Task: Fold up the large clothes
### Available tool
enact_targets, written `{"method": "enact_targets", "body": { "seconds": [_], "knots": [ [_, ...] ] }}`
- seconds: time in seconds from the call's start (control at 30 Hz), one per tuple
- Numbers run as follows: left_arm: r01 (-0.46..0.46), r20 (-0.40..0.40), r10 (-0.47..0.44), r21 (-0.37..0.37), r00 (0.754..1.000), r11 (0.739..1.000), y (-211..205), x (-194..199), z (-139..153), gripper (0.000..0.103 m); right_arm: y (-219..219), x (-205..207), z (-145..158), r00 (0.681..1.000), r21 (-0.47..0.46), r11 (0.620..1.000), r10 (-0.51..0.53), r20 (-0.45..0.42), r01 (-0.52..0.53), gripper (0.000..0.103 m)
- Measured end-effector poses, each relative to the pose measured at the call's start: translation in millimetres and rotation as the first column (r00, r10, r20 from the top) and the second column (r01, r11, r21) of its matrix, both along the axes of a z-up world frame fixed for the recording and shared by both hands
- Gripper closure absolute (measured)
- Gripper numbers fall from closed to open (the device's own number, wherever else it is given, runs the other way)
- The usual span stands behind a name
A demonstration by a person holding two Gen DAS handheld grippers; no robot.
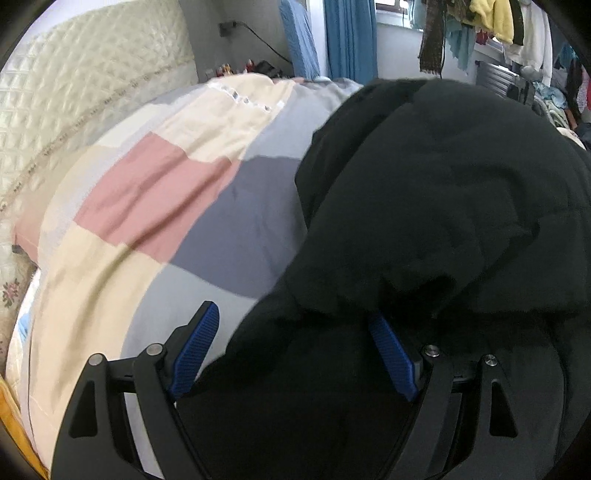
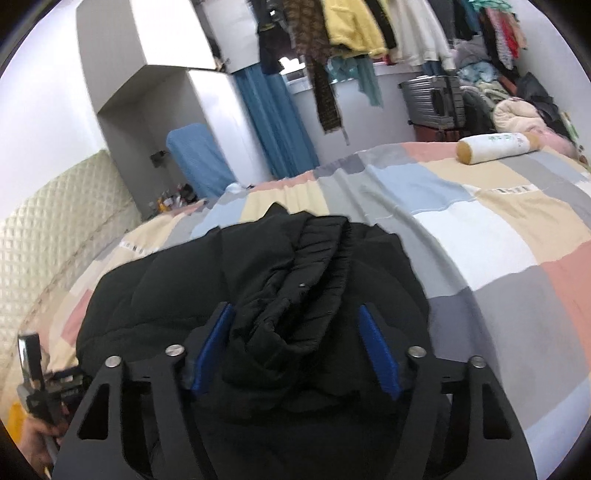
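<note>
A large black padded jacket (image 1: 443, 206) lies bunched on a bed with a patchwork cover (image 1: 155, 184). My left gripper (image 1: 291, 325) is open at the jacket's near left edge; black fabric lies between its blue pads and covers the tip of the right pad (image 1: 391, 354). In the right wrist view the jacket (image 2: 177, 280) shows a ribbed hem or cuff (image 2: 317, 254) running up the middle. My right gripper (image 2: 295, 325) is open, and a thick fold of the jacket sits between its blue pads (image 2: 378, 354) without being pinched.
The quilted headboard (image 1: 74, 96) stands at the left. A cylindrical pillow (image 2: 498, 146) lies at the bed's far right. Hanging clothes (image 2: 354, 29), a blue curtain (image 2: 273, 122), a suitcase (image 2: 432, 99) and a clothes pile stand beyond the bed. The other hand-held gripper (image 2: 37, 384) shows at lower left.
</note>
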State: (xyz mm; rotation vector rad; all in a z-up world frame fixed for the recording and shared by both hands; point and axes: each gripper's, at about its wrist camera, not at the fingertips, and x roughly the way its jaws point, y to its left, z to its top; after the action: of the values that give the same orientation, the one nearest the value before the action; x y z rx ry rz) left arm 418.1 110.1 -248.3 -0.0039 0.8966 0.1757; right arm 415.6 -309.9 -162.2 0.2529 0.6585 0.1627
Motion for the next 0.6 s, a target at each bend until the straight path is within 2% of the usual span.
{"method": "enact_targets", "body": {
  "seconds": [0.07,0.17,0.27,0.4,0.5,0.6],
  "knots": [
    [-0.024,0.037,0.024,-0.002,0.999,1.000,3,-1,4,0.020,7,3,-5,1.000,-0.026,0.999,0.026,-0.018,-0.026,0.066],
    [-0.075,0.085,0.077,-0.031,0.993,0.997,13,-6,10,0.020,17,3,-9,0.999,-0.062,0.997,0.043,-0.025,-0.044,0.082],
    [-0.122,0.096,0.133,-0.114,0.986,0.986,32,-9,14,0.020,28,-5,1,0.996,-0.072,0.994,0.086,0.011,-0.085,0.086],
    [-0.168,0.089,0.192,-0.228,0.977,0.959,57,-12,16,0.019,40,-21,26,0.988,-0.074,0.991,0.121,0.092,-0.115,0.087],
    [-0.176,0.094,0.206,-0.254,0.974,0.951,63,-14,17,0.019,43,-26,35,0.986,-0.074,0.991,0.118,0.118,-0.110,0.087],
    [-0.169,0.100,0.199,-0.253,0.975,0.952,62,-17,16,0.019,44,-24,30,0.989,-0.114,0.990,0.100,0.109,-0.087,0.087]
  ]
}}
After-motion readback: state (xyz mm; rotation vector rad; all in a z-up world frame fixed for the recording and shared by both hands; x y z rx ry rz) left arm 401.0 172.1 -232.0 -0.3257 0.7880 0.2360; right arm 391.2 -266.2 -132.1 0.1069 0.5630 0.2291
